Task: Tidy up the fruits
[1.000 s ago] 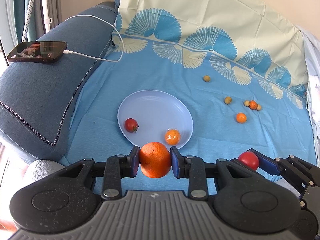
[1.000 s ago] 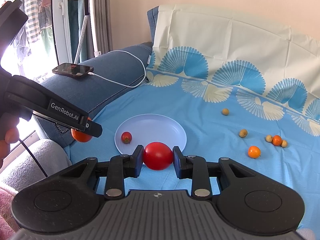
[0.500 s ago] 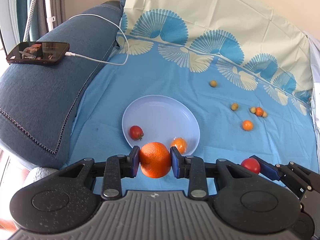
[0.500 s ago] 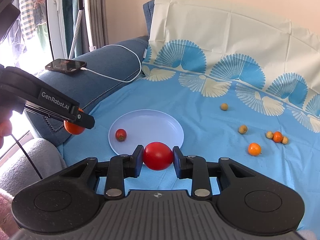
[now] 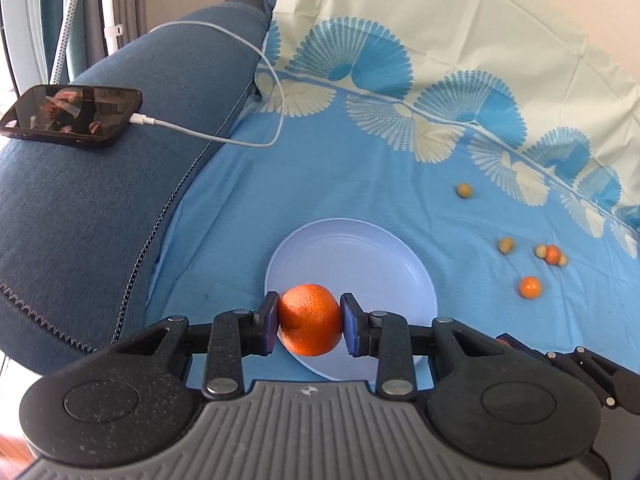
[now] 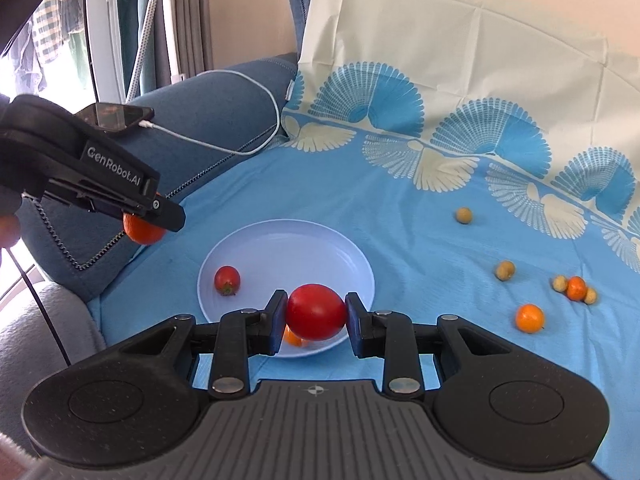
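1. Nearest, the left gripper (image 5: 309,325) is clamped on an orange (image 5: 310,319), held above the near rim of the pale plate (image 5: 384,256)
2. Likewise the right gripper (image 6: 316,317) squeezes a red tomato (image 6: 316,312) over the plate's near edge; its tip shows at the lower right of the left view
3. On the plate, a small tomato (image 6: 227,279) sits at the left and a small orange fruit (image 6: 294,338), mostly hidden behind the right jaw, lies by the near rim; the plate's middle and far half are bare
4. Right of the plate, open blue sheet (image 5: 360,184), then a loose tangerine (image 6: 529,318) and a cluster (image 6: 575,288) of what seem small fruits
5. Left, the sofa arm (image 5: 100,208) rises just beside the plate, bearing a phone (image 5: 72,115) and cable (image 5: 256,80)
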`<state>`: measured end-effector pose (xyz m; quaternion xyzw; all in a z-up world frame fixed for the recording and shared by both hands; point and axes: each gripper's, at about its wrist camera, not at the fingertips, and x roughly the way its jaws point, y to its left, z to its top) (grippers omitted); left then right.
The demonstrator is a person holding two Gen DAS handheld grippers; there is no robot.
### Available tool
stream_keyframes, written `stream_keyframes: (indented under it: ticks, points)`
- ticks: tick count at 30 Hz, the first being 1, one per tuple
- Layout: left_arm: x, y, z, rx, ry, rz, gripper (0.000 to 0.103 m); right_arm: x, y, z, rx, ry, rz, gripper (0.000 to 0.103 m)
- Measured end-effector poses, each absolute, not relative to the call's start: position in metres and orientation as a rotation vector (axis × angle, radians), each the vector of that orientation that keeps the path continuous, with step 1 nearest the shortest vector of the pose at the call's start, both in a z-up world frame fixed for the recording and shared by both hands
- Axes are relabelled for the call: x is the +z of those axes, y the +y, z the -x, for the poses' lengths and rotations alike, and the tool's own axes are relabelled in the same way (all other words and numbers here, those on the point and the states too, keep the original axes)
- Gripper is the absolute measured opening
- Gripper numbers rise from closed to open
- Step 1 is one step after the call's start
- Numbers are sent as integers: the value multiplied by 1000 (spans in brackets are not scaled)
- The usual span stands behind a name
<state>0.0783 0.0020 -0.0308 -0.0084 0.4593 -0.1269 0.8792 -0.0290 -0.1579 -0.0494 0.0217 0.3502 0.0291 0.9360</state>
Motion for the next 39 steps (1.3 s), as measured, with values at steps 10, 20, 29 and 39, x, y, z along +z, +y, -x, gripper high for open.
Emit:
stream_keyframes:
  ticks: [10,20,29,39]
  points:
    - [-64,-16,-121,-248,1005,-22,36,-81,-155,-22,65,772,-30,32]
    - [-97,-38,-153,-234,1038,-87,36,-110,-156,-56,73,827,-5,32]
    - [-74,-29,-147,-217,960,-89,103,-99,-158,-59,93,776,-1,80]
    - [-42,14,-57,-161,991,-37,103,-58,-166,23,-4,826,-129,102]
